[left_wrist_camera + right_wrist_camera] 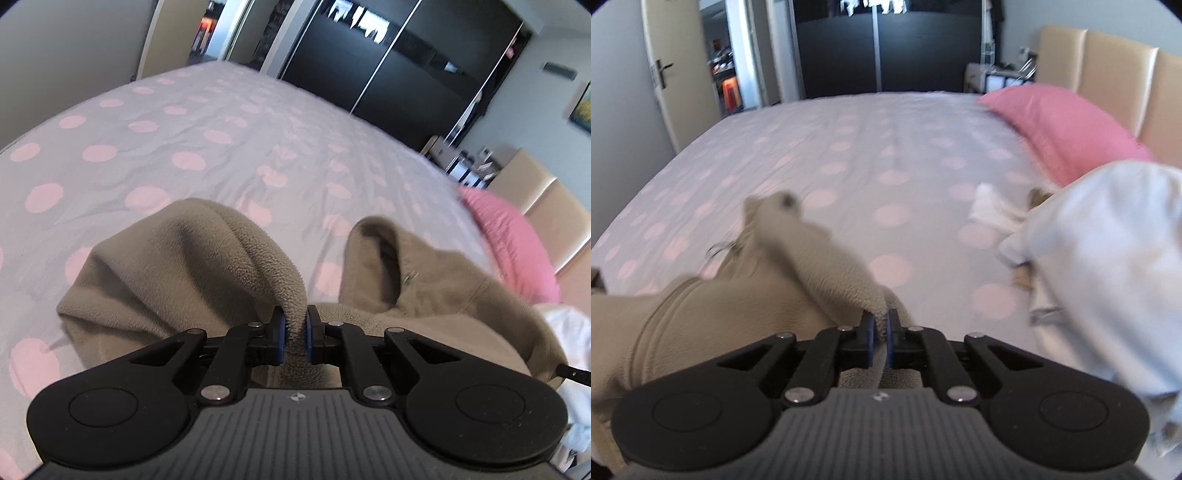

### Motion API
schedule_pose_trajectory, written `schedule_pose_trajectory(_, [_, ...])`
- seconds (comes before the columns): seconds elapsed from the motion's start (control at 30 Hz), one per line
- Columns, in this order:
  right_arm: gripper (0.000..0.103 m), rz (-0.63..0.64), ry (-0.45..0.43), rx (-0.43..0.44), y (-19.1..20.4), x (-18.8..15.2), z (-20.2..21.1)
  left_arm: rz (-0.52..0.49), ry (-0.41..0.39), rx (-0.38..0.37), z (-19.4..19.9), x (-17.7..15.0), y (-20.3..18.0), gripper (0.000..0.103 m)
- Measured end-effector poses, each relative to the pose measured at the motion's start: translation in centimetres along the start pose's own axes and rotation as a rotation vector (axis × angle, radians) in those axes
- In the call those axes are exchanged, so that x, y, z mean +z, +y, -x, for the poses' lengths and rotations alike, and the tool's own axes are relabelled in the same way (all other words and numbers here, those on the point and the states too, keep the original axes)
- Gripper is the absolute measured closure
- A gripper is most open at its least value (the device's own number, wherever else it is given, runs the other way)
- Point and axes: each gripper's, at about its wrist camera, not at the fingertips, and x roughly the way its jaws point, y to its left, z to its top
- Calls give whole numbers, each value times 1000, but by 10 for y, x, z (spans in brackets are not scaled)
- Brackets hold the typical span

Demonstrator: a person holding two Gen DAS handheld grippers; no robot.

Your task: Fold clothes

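Left tool (294, 328): jaws pressed together on a thick ridge of the beige fleece garment (177, 258), the fabric pinched between the blue pads and running back under the tool body. Right tool (881, 334): jaws likewise drawn together on a fold of the same beige fleece garment (701, 325), a thin edge of cloth showing between the pads. The garment is a taupe, pile-textured fleece; the left wrist view shows it bunched in two raised humps on the bed (184, 122), with a small metal fitting, likely a zip pull, on the right hump. In the right wrist view a narrow length of the fleece stretches away from the tool over the bed, its far end blurred; a smoother ribbed section lies to the left. The bed carries a pale grey cover with pink dots. A pink pillow (1063, 125) lies at the padded beige headboard (1108, 74). A white garment (1108, 258) is heaped just right of the right tool, cut off by the frame edge; small items beside it cannot be identified. Both views are blurred toward the edges. The garment's overall shape, and its lower part beneath both tools, is hidden. A dark wardrobe (424, 74) stands beyond the bed.
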Motion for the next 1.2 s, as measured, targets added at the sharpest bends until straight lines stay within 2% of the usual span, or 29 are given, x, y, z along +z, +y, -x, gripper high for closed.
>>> schedule_pose_trajectory(0.2, [97,65,-105,-66,-11,38,24,48,-112,-89,30,32,-15,97])
schedule_pose_trajectory(0.43, [97,188,-310,-131,-3,111,71,-24,-333,-197,96,93,-65,97])
schedule_pose_trajectory(0.53, [97,187,-383,-167,-9,141,90,-60,-397,-204,114,111,-80,97])
schedule_pose_trajectory(0.63, [97,190,-434,-218,-19,165,99,-59,-414,-183,110,123,-82,97])
schedule_pose_trajectory(0.7, [97,195,-448,-262,-25,176,96,-50,-400,-152,94,126,-79,97])
schedule_pose_trajectory(0.83, [97,191,-366,-314,-43,184,57,-65,-325,-69,42,120,-73,97])
schedule_pose_trajectory(1.03, [97,151,-180,-326,-63,160,-37,-100,-152,-9,-33,98,-76,97])
schedule_pose_trajectory(1.1, [97,138,-149,-332,-67,156,-59,-125,-127,36,-49,92,-73,97])
schedule_pose_trajectory(1.2, [97,130,-150,-346,-73,155,-82,-94,-121,54,-64,92,-65,97])
